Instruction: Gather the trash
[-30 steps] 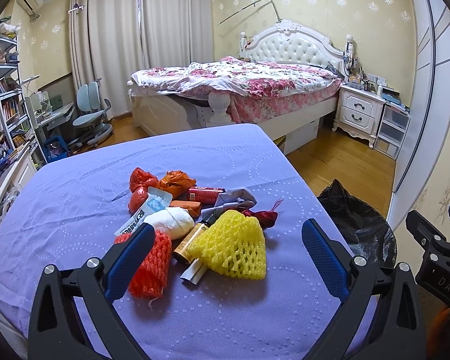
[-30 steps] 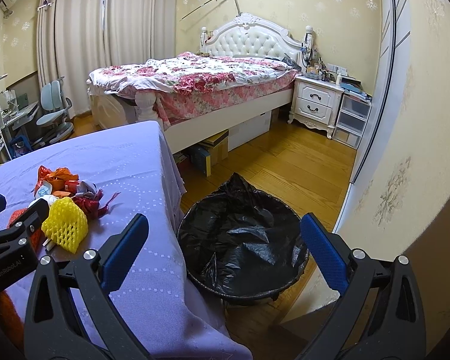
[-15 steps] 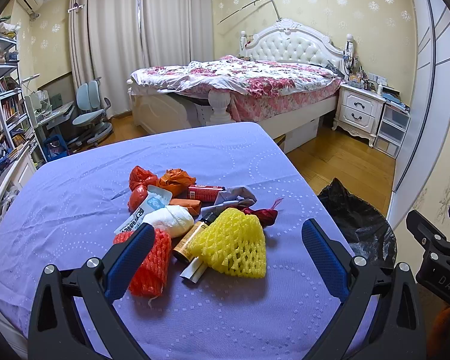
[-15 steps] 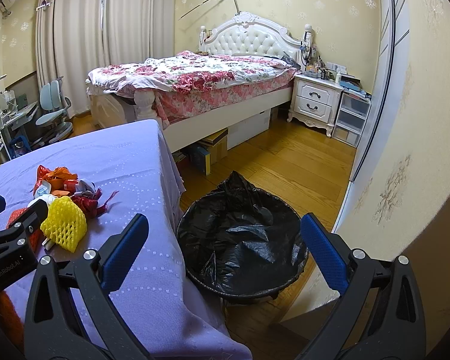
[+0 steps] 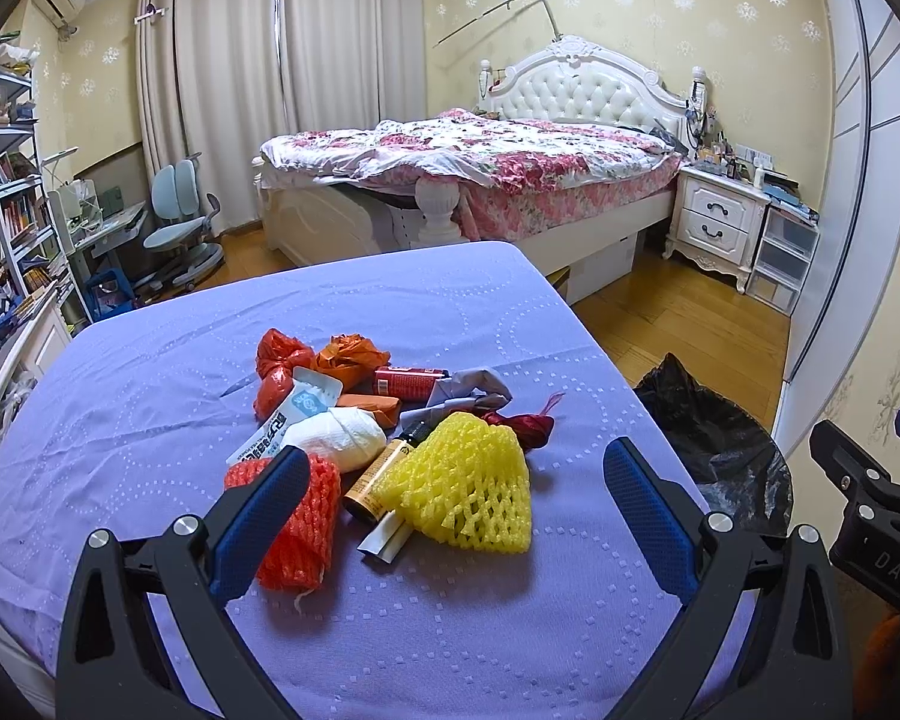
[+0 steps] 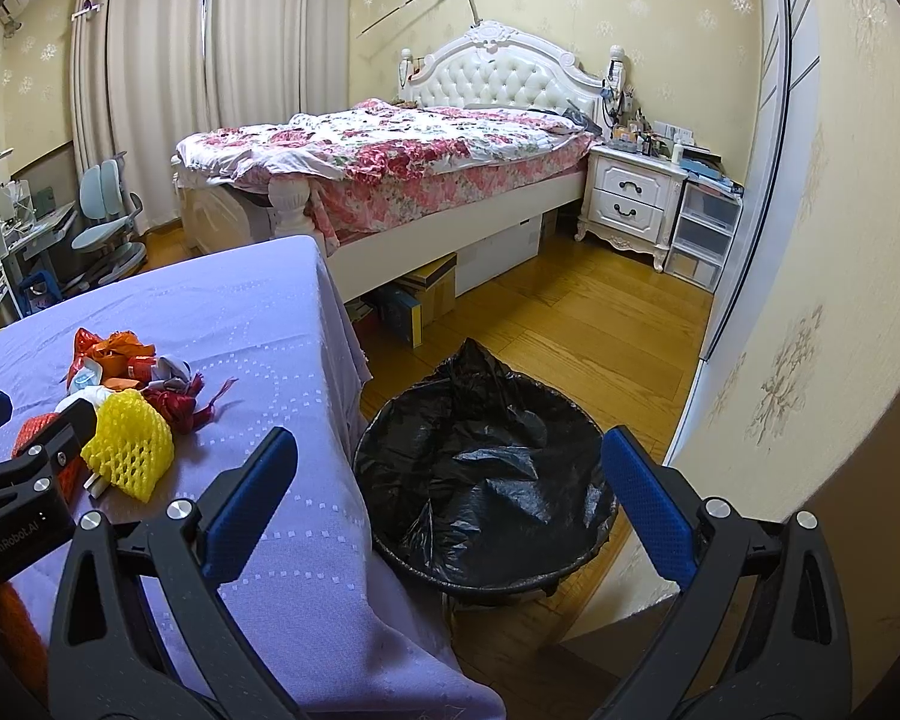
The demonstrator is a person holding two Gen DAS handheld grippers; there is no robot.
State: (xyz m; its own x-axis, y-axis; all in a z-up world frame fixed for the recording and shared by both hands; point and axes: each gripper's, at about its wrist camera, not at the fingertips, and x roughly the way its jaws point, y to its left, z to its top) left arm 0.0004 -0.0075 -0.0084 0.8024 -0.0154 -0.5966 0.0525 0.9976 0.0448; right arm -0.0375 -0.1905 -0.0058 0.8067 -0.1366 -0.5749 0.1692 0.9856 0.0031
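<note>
Left wrist view: left gripper [image 5: 450, 483], jaws wide and empty, faces the trash pile [image 5: 390, 420] directly ahead; right gripper [image 6: 450, 492], also wide, overlooks the bin [image 6: 486, 468].

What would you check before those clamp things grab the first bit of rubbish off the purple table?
1. Left gripper open and empty: ok.
2. Right gripper open and empty: ok.
3. Yellow foam net lies at the near edge of the pile, top uncovered: ok.
4. Black-lined bin open beside the table: ok.
5. Bin has room: ok, only the liner shows.
6. Net free of the brown bottle beside it: cannot tell.
</note>
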